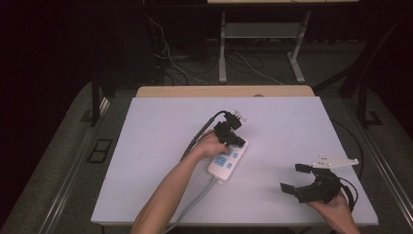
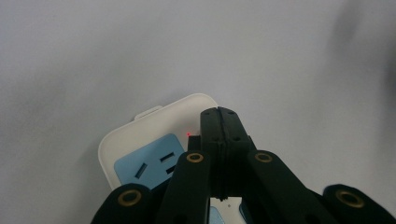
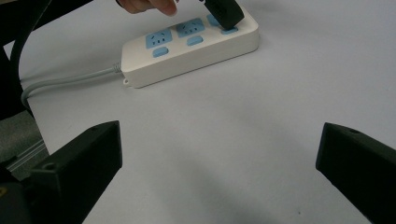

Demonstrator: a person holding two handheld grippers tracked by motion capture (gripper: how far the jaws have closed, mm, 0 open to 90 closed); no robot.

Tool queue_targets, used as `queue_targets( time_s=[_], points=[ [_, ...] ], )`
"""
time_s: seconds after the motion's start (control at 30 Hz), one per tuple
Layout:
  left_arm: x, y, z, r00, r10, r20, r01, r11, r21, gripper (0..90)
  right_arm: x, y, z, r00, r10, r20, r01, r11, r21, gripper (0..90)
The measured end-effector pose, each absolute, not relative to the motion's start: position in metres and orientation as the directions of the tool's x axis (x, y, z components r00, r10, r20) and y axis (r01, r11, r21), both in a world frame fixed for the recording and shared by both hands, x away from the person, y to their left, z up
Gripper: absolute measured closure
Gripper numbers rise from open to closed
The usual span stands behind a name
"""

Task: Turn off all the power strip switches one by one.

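A white power strip (image 1: 228, 158) with blue sockets lies near the middle of the white table (image 1: 160, 131). Its grey cord (image 1: 195, 200) runs toward the front edge. My left gripper (image 1: 237, 141) is shut with nothing between its jaws. Its tips rest on the far end of the power strip (image 2: 154, 135), beside a small red light (image 2: 188, 134). In the right gripper view the left gripper's black tip (image 3: 225, 16) sits on a blue switch of the power strip (image 3: 187, 46), with a hand just behind it. My right gripper (image 1: 292, 177) stands open over bare table at the front right, its jaws wide apart (image 3: 219, 140).
The tabletop's front edge (image 1: 234, 224) is close to both forearms. A wooden table edge (image 1: 224, 91) lies behind the white board. Beyond it are table legs (image 1: 222, 48) and loose cables (image 1: 170, 63) on the dark floor.
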State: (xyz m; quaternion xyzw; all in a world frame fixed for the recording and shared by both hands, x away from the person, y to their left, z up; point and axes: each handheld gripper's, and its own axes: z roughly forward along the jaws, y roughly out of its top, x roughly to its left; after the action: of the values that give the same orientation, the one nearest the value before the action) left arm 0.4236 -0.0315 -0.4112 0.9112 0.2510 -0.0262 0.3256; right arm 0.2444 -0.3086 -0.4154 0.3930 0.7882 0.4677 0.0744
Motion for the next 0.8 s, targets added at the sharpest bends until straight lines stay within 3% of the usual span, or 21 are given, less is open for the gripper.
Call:
queue_targets(
  time_s=[0.8],
  points=[
    [0.4211,-0.0301,-0.4081,0.865,0.455,-0.211,0.484,-0.646,0.590,89.7,0.2444,-0.3088,-0.4157,-0.680,0.690,0.250,0.550,0.253,0.796,0.3]
  ],
)
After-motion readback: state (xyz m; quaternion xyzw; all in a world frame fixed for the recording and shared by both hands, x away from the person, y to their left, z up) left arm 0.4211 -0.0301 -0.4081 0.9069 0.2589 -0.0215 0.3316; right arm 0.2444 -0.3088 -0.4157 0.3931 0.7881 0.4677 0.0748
